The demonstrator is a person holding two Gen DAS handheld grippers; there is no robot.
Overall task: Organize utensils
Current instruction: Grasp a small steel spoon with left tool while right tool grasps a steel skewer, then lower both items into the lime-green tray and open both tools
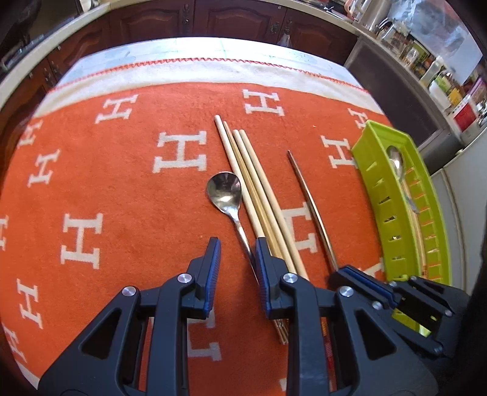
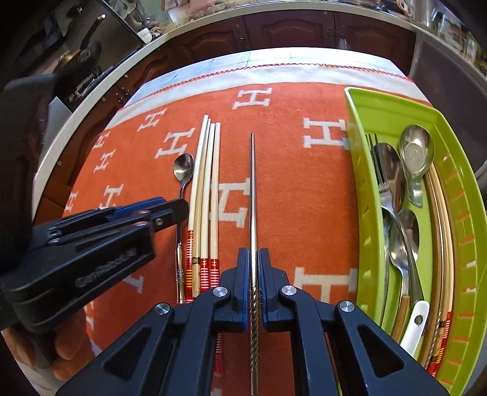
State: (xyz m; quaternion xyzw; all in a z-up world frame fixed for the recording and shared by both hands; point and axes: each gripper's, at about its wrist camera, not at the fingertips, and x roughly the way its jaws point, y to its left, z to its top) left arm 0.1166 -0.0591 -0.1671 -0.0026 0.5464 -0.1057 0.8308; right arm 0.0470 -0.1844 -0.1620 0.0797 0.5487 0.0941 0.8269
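Observation:
A small steel spoon (image 1: 223,189) (image 2: 183,166) lies on the orange cloth beside several wooden chopsticks (image 1: 255,182) (image 2: 207,182). My left gripper (image 1: 237,248) (image 2: 175,208) is open; the spoon's handle runs between its fingers, close to the right one, and the pads do not press it. One twisted metal chopstick (image 2: 252,182) (image 1: 307,195) points away across the cloth, its thick end clamped in my right gripper (image 2: 254,259) (image 1: 359,275), which is shut on it. The green tray (image 2: 359,146) (image 1: 380,158) at the right holds spoons, a fork and chopsticks.
An orange cloth (image 1: 121,182) with white H letters covers the table, with a white border at the far edge. Dark wooden cabinets (image 1: 237,21) stand behind it. A counter with jars and bottles (image 1: 441,82) runs along the right. A person's fingers (image 2: 70,344) hold the left gripper.

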